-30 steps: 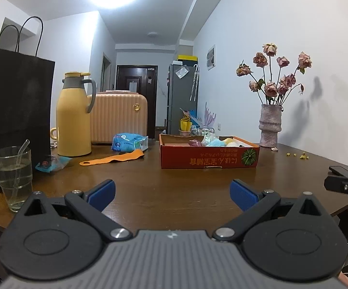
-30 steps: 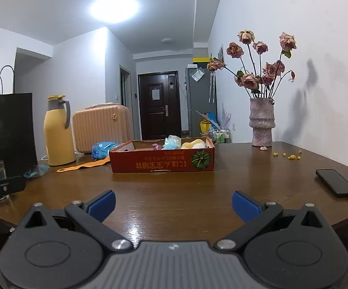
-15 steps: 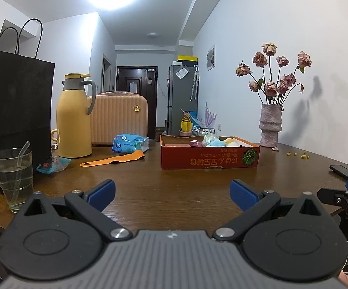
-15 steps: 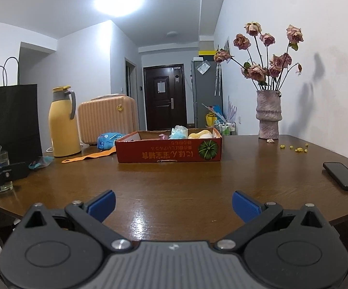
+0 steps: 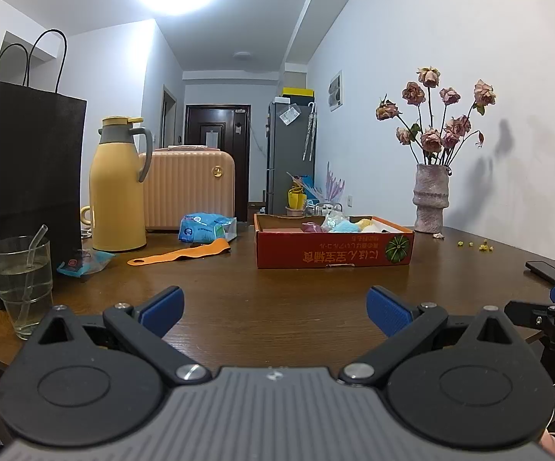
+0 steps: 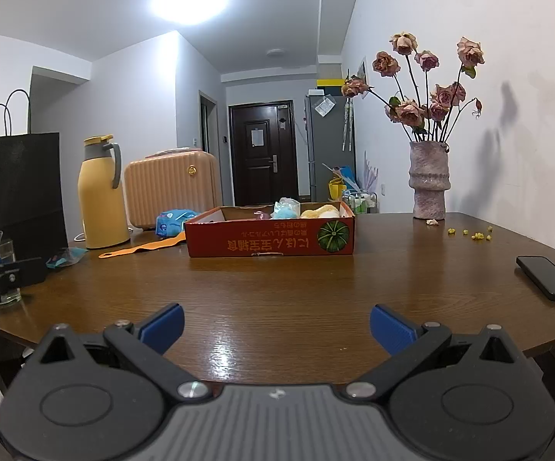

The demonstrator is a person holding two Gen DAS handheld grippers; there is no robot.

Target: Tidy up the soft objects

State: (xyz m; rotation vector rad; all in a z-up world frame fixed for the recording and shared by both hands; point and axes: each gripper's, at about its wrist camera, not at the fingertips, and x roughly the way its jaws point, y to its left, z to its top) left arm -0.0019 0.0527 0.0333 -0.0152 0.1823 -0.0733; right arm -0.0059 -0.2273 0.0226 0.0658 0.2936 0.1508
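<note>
A red cardboard box (image 5: 333, 254) stands on the brown table and holds several soft items, blue, yellow, pink and white (image 5: 344, 225); it also shows in the right wrist view (image 6: 270, 240) with the soft items (image 6: 304, 210) inside. My left gripper (image 5: 275, 309) is open and empty above the near table edge, well short of the box. My right gripper (image 6: 276, 328) is open and empty, also near the front edge. The right gripper's tip shows at the right of the left wrist view (image 5: 546, 317).
A yellow thermos (image 5: 118, 184), a peach suitcase (image 5: 189, 188), a black paper bag (image 5: 24, 176), a glass with a straw (image 5: 22, 282), a blue packet (image 5: 206, 227) and an orange strip (image 5: 179, 255) stand left. A vase of dried roses (image 6: 429, 180) and a phone (image 6: 548, 277) are right.
Both grippers have pulled back and dropped slightly; the right gripper's tip has sunk lower in the left wrist view. Both stay open. Nothing on the table has moved.
</note>
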